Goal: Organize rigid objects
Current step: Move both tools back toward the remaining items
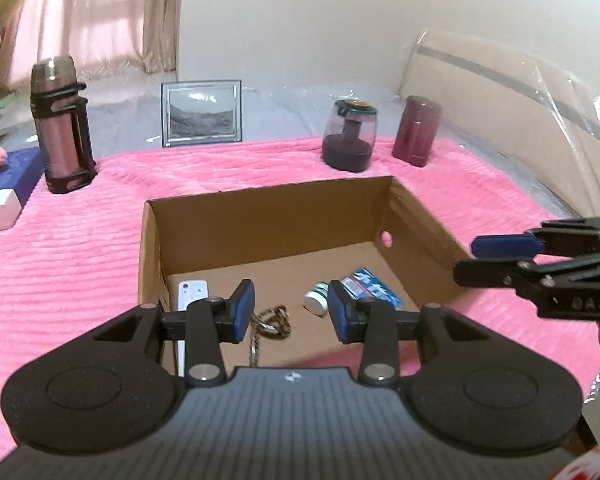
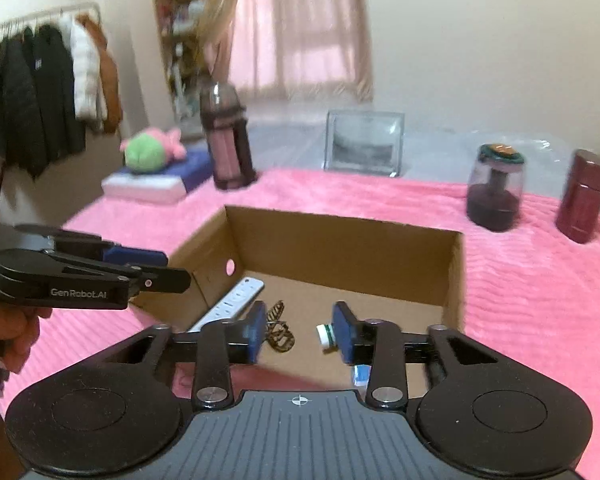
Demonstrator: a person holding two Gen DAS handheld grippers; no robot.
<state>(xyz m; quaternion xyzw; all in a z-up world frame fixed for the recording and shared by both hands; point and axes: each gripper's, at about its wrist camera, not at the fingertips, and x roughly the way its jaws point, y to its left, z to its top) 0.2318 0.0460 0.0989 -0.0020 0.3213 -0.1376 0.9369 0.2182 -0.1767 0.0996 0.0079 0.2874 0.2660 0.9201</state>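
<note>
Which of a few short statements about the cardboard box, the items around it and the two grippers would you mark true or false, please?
1. The cardboard box holds a white power strip. True.
2. The picture frame lies inside the box. False: it stands on the bed beyond the box.
3. The left gripper holds nothing. True.
4. The maroon canister is in the right gripper. False: it stands on the pink blanket; those jaws are empty.

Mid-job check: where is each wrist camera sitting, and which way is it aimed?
Left wrist: behind the left tool, aimed down into the cardboard box; right tool enters at the right edge.
Right wrist: behind the right tool, facing the same box from its other side; left tool and a hand show.
Shared: box, flask, picture frame.
</note>
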